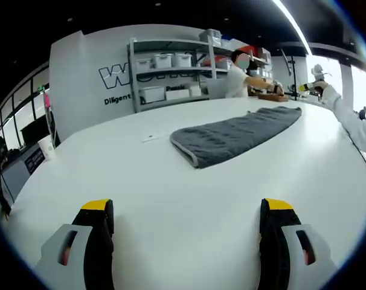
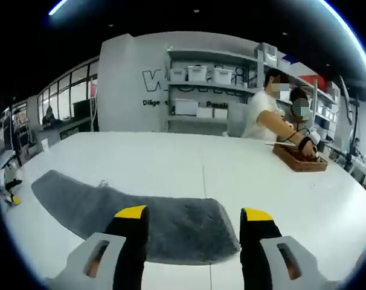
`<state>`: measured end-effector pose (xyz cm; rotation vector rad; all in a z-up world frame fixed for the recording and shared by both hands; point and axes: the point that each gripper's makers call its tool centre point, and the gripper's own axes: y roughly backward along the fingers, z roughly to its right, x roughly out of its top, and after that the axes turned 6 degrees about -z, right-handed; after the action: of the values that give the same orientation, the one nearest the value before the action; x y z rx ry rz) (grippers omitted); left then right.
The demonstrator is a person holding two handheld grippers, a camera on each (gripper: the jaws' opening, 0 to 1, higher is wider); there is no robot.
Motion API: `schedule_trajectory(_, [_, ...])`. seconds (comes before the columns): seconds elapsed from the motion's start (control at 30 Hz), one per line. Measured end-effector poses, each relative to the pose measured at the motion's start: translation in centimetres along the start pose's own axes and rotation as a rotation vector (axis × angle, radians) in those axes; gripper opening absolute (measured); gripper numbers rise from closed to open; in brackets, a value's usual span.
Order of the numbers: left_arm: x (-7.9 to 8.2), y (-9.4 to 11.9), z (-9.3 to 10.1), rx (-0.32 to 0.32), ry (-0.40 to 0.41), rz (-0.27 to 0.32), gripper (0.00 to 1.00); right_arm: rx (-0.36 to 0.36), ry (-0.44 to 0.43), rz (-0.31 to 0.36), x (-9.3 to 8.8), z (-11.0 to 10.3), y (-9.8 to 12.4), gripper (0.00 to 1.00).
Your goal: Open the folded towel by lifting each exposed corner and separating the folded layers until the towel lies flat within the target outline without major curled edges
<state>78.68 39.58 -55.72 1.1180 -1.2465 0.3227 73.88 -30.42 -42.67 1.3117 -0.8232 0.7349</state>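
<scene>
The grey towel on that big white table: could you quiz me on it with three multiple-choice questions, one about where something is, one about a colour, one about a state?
1. Where does the wooden tray sit?
A. on the towel
B. on the table's far side, by two people
C. on the shelves

2. What colour are the gripper's jaw tips?
A. yellow
B. red
C. blue

3. How is the right gripper now?
A. shut on the towel
B. shut on nothing
C. open above the towel

Answers: 1 B, a person's hand rests at it. 2 A, yellow caps show in both views. 3 C, the grey towel shows between its spread jaws.
</scene>
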Motion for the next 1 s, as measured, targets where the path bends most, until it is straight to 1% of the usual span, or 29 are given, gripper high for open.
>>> schedule_trajectory(0.1, [0.0,0.0,0.0,0.000,0.001,-0.001,1.00,0.016,-0.001,-0.018,0.1,-0.9,0.7,0.76])
schedule_trajectory(0.2, [0.0,0.0,0.0,-0.001,0.001,-0.002,1.00,0.012,0.010,-0.038,-0.2,-1.1,1.2,0.78])
schedule_trajectory(0.3, [-0.1,0.0,0.0,0.001,0.000,-0.003,1.00,-0.003,0.018,-0.063,-0.4,-0.9,1.6,0.84])
schedule_trajectory(0.4, [-0.1,0.0,0.0,0.003,0.000,-0.005,1.00,-0.001,0.021,-0.070,-0.3,-1.1,2.0,0.86])
schedule_trajectory(0.53, [-0.2,0.0,0.0,0.002,0.002,-0.006,1.00,0.008,0.033,-0.077,-0.4,-2.1,2.6,0.92])
schedule_trajectory(0.63, [-0.1,0.0,0.1,-0.001,0.010,-0.003,1.00,-0.001,0.035,-0.088,-0.3,-2.1,2.7,0.96])
schedule_trajectory(0.8, [0.3,-0.2,-0.1,-0.017,0.054,0.015,1.00,0.012,0.025,-0.062,0.2,-2.5,3.3,0.99])
schedule_trajectory(0.93, [0.9,-0.3,-0.3,-0.015,0.073,0.027,1.00,0.010,0.018,-0.043,0.9,-2.0,3.5,0.99])
schedule_trajectory(1.0, [0.9,-0.3,-0.3,-0.016,0.075,0.028,1.00,0.010,0.017,-0.043,1.0,-2.0,3.5,0.99])
